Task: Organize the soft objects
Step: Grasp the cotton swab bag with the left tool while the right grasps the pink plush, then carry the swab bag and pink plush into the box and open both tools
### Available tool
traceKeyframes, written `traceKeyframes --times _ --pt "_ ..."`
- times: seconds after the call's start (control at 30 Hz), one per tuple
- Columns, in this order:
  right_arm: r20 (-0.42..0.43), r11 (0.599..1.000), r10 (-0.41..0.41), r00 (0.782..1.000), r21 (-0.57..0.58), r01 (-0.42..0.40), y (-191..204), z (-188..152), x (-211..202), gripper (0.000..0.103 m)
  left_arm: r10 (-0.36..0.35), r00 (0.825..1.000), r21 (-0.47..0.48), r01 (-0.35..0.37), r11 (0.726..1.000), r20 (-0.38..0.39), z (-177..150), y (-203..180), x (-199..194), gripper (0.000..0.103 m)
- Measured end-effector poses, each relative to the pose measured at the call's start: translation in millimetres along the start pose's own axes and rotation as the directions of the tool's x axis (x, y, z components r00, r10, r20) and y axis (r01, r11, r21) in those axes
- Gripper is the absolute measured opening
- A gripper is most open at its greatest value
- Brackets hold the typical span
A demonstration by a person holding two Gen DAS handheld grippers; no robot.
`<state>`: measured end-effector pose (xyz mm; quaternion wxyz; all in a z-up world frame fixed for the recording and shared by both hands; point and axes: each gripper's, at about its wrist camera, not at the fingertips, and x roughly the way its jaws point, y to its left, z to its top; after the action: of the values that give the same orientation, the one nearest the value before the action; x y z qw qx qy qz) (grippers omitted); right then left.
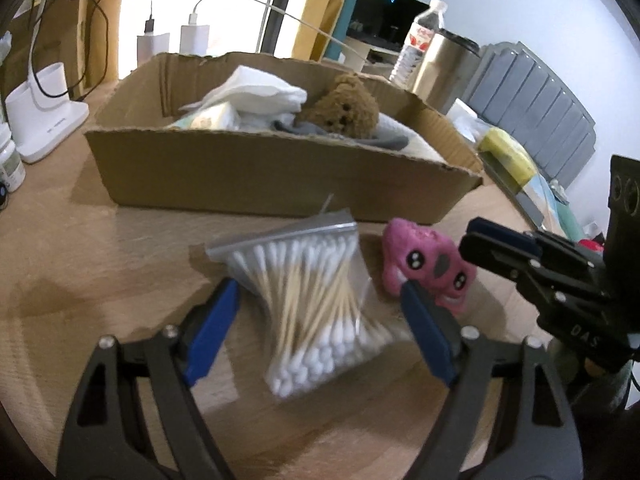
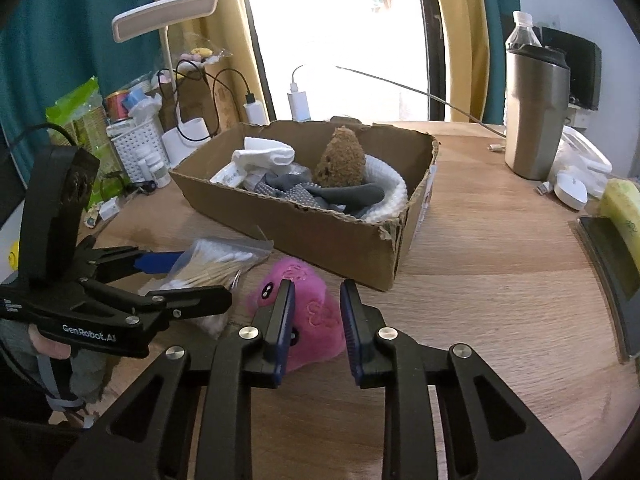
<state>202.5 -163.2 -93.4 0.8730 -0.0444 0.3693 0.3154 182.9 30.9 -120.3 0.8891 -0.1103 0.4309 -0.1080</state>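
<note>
A clear zip bag of cotton swabs (image 1: pixel 310 304) lies on the wooden table between the open fingers of my left gripper (image 1: pixel 320 304); it also shows in the right wrist view (image 2: pixel 208 270). A pink plush toy (image 1: pixel 424 264) lies just right of the bag. My right gripper (image 2: pixel 316 312) is open, its fingers on either side of the pink plush (image 2: pixel 312 312). A cardboard box (image 1: pixel 224 168) behind them holds a brown plush bear (image 1: pixel 344 108), white cloth (image 1: pixel 256 88) and grey socks (image 2: pixel 320 196). My right gripper also appears in the left wrist view (image 1: pixel 496 248).
A steel tumbler (image 2: pixel 536 112) and a water bottle (image 2: pixel 522 32) stand at the back right. A white desk lamp (image 2: pixel 168 20), chargers with cables and a white basket (image 2: pixel 136 144) crowd the back left. A yellow sponge (image 2: pixel 620 204) and a dark tablet (image 2: pixel 616 276) lie at the right edge.
</note>
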Motion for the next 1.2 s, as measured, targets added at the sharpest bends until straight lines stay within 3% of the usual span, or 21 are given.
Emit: traceKeyframes --times 0.1,0.17,0.27,0.77,0.9,0.93,1.13,1.17,1.2 --pt "0.001 1.0 0.006 1.0 0.003 -0.006 0 0 0 0.025 -0.001 1.0 -0.013 0.001 1.0 0.009 -1 3 -2 0.067" --pt "0.003 1.0 0.02 1.0 0.005 -0.02 0 0 -1 0.025 -0.018 1.0 -0.021 0.018 1.0 0.013 -2 5 -3 0.057" --pt "0.006 1.0 0.028 1.0 0.005 -0.028 0 0 -1 0.025 -0.024 0.999 -0.032 0.025 0.999 0.022 -3 7 -4 0.052" --pt "-0.021 1.0 0.025 0.999 0.006 -0.025 2 1 3 0.026 -0.063 0.997 -0.062 0.066 0.996 0.053 -9 14 -19 0.046" --pt "-0.062 1.0 0.006 0.998 0.014 -0.005 2 2 13 0.056 -0.067 0.996 -0.061 0.071 0.996 0.067 -10 15 -25 0.046" --pt "-0.083 1.0 0.001 0.997 0.013 0.0 3 2 17 0.058 -0.067 0.995 -0.063 0.072 0.995 0.071 -10 16 -26 0.046" --pt "-0.15 1.0 -0.011 0.989 0.01 0.013 3 0 30 0.058 -0.071 0.993 -0.077 0.078 0.994 0.09 -12 21 -33 0.046" --pt "-0.157 1.0 -0.012 0.987 0.005 0.012 4 0 32 0.055 -0.071 0.993 -0.076 0.079 0.994 0.093 -12 22 -34 0.046" --pt "-0.161 1.0 -0.011 0.987 -0.001 0.011 5 -1 32 0.044 -0.071 0.993 -0.073 0.078 0.994 0.097 -12 22 -36 0.046"
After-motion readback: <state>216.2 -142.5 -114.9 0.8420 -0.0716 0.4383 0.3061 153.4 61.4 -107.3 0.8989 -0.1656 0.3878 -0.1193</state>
